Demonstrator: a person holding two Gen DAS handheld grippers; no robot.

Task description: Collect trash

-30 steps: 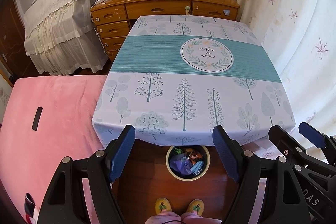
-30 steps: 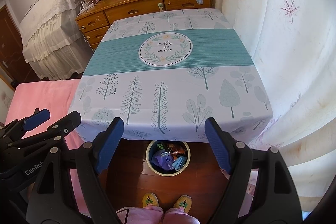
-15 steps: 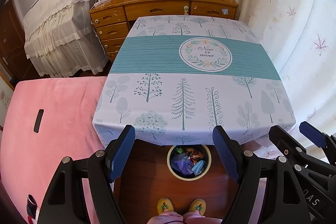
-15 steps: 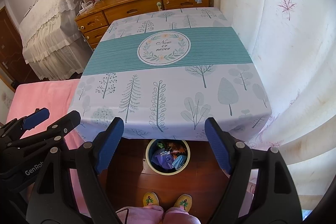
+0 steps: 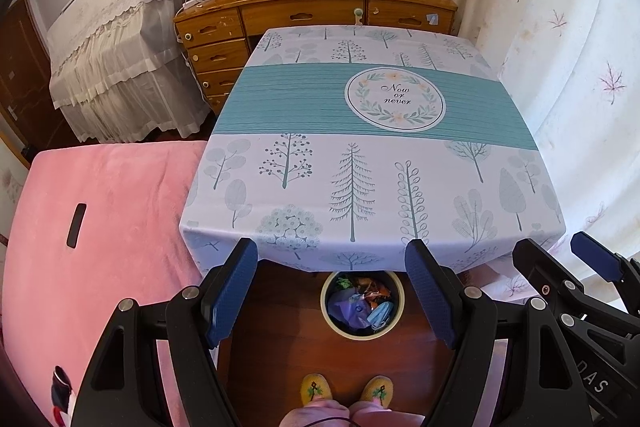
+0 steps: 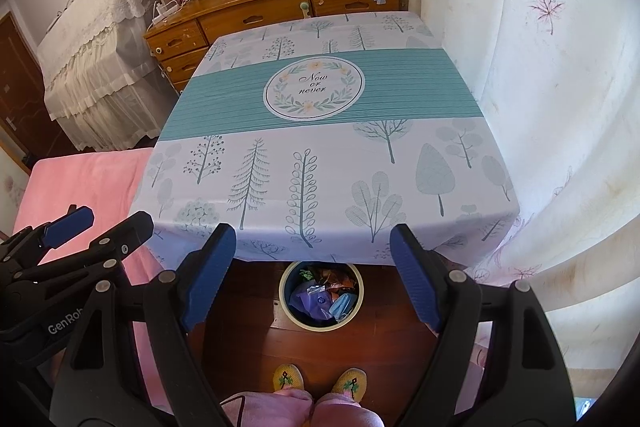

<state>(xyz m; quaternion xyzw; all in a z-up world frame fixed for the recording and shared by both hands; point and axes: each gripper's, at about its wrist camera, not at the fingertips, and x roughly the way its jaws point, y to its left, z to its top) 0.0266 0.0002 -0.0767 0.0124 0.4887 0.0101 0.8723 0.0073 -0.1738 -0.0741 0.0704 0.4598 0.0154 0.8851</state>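
Note:
A round bin (image 5: 394,327) stands on the wooden floor under the table's near edge, also in the right wrist view (image 6: 288,311). It holds trash (image 5: 362,305): a blue face mask, purple wrapping and orange wrappers, also in the right wrist view (image 6: 324,297). The table (image 5: 372,131) has a tree-print cloth with a teal band and nothing on it. My left gripper (image 5: 332,279) is open and empty, held high above the bin. My right gripper (image 6: 312,263) is open and empty beside it, also visible at the left wrist view's right edge (image 5: 560,267).
A pink bed (image 5: 100,219) lies left of the table. A wooden desk with drawers (image 5: 312,15) stands behind it. A curtain (image 5: 560,67) hangs on the right. My slippered feet (image 5: 344,391) stand on the floor before the bin.
Both grippers have drifted slightly, so the scene shifts a little in each view. Jaws stay open. Nothing on the table or in the bin has moved.

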